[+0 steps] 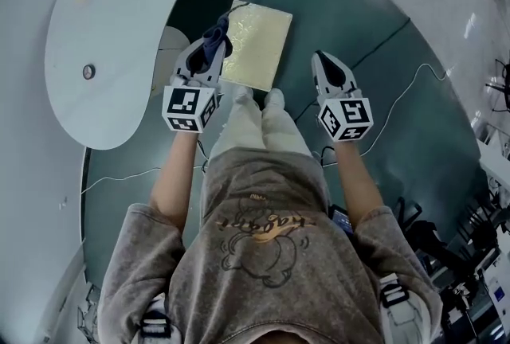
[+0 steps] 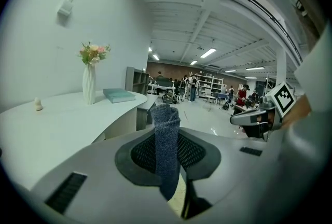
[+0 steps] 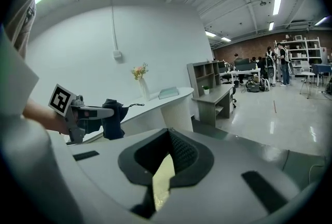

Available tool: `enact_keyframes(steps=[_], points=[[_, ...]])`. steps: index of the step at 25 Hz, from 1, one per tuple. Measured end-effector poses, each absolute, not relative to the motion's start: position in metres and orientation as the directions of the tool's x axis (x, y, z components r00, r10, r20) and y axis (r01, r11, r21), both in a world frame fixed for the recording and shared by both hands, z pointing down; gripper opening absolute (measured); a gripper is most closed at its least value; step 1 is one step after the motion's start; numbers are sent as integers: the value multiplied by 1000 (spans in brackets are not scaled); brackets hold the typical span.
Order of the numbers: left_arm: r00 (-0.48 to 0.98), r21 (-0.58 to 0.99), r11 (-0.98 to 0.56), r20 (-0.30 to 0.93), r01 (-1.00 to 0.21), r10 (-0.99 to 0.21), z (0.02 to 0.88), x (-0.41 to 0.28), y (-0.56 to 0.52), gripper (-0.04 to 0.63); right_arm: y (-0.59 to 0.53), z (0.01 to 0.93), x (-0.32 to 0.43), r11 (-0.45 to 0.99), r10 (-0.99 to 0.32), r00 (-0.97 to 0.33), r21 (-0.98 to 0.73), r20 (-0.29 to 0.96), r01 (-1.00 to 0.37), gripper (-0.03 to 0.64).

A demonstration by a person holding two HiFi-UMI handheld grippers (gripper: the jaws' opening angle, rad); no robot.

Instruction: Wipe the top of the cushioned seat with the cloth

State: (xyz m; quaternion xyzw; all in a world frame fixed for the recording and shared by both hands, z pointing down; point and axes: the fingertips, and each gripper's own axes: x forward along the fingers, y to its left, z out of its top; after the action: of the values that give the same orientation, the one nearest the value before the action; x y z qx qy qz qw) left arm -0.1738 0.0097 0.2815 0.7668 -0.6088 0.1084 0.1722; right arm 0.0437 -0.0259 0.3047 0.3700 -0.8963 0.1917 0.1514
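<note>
The cushioned seat (image 1: pixel 259 46) is a pale yellow square pad lying just ahead of the person's feet. A dark blue cloth (image 1: pixel 217 39) hangs bunched over its left edge, and my left gripper (image 1: pixel 209 50) is shut on it. The left gripper view shows the cloth (image 2: pixel 167 150) standing up between the black pads, with a sliver of the seat (image 2: pixel 177 202) below. My right gripper (image 1: pixel 325 68) hovers to the right of the seat, off it, shut with nothing held. In the right gripper view the seat (image 3: pixel 163 179) shows through the slit under the jaws, and the cloth (image 3: pixel 111 118) is seen at the left.
A white curved desk (image 1: pixel 103 32) runs along the left, carrying a vase of flowers (image 2: pixel 89 83) and a book (image 2: pixel 118 95). A thin cable (image 1: pixel 398 103) trails over the dark green floor at the right. The person's shoes (image 1: pixel 256 98) stand against the seat's near edge.
</note>
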Motion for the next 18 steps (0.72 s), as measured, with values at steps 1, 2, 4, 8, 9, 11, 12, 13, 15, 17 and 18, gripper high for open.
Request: enact_keyframes(steps=[1, 2, 4, 8, 9, 11, 12, 13, 15, 17, 18], points=[[234, 131, -198, 378, -971, -896, 288, -177, 5, 83, -29, 311, 42, 650, -607, -677, -229, 417, -724, 6], [232, 131, -197, 378, -972, -896, 296, -180, -1, 83, -33, 318, 40, 649, -608, -674, -226, 421, -727, 6], [234, 130, -198, 379, -971, -895, 310, -184, -10, 83, -39, 332, 36, 645, -610, -667, -220, 428, -732, 6], [247, 131, -212, 392, -968, -886, 344, -189, -24, 83, -50, 364, 25, 641, -608, -660, -217, 440, -736, 6], [253, 133, -217, 394, -967, -884, 352, -189, -30, 83, -55, 372, 24, 639, -609, -659, -218, 442, -737, 6], [267, 136, -232, 395, -963, -879, 367, -188, -39, 83, -65, 386, 21, 634, -612, -655, -219, 443, -741, 6], [275, 137, -239, 396, -961, -876, 374, -187, -43, 83, -68, 392, 19, 632, -613, -653, -220, 444, -743, 6], [283, 138, -248, 398, -959, -873, 381, -187, -47, 83, -71, 398, 17, 631, -612, -653, -223, 446, -743, 6], [297, 137, -264, 403, -955, -866, 396, -185, -54, 83, -76, 412, 13, 632, -607, -656, -228, 450, -741, 6], [308, 139, -274, 407, -951, -860, 411, -185, -61, 83, -80, 425, 8, 635, -598, -659, -231, 456, -737, 6], [310, 141, -277, 410, -951, -858, 418, -186, -65, 83, -82, 432, 6, 637, -594, -660, -233, 459, -735, 6]])
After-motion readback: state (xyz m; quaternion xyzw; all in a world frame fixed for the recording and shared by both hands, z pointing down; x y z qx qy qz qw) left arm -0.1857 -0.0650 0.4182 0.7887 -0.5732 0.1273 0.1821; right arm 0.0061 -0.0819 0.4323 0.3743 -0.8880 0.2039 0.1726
